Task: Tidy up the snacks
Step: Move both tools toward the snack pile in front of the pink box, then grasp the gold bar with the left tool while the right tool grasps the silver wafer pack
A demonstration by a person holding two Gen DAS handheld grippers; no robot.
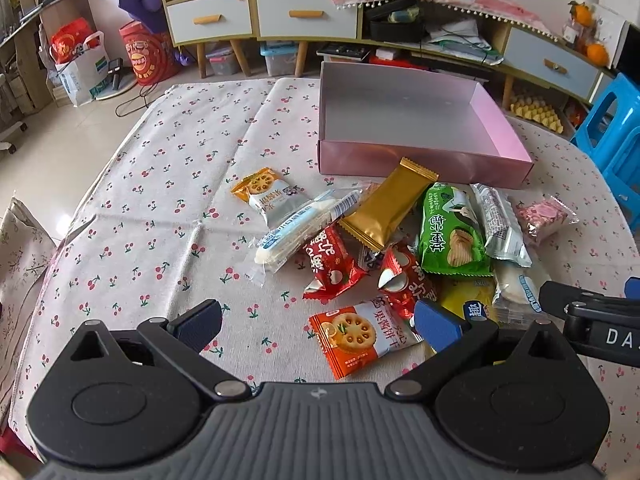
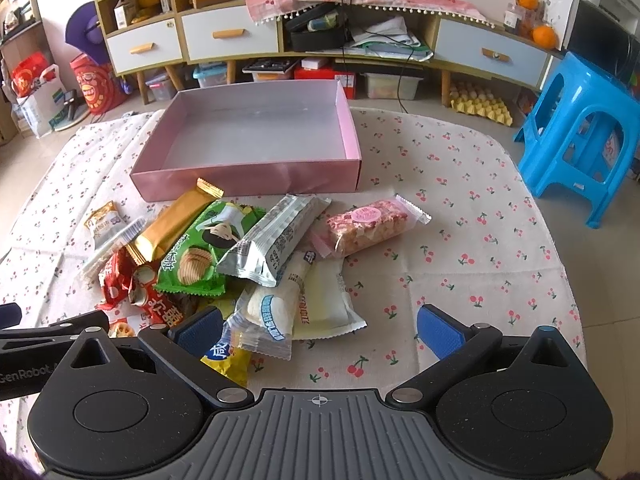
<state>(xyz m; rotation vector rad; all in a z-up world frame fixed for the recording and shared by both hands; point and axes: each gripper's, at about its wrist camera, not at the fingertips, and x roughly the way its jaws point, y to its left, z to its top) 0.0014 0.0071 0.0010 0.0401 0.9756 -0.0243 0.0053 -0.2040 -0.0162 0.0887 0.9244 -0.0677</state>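
Cherry-print tablecloth: pink box holds nothing; snack pile beside it.

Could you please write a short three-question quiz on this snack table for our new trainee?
1. True or false: the pink box already holds several snacks.
2. Which packet lies closest to the box's near wall? A) the gold bar packet B) the orange biscuit packet C) the yellow packet
3. Fill in: both the left tool and the right tool are ___ and hold nothing.

Key: 1. False, the box is empty. 2. A, its upper end almost meets the wall. 3. Open.
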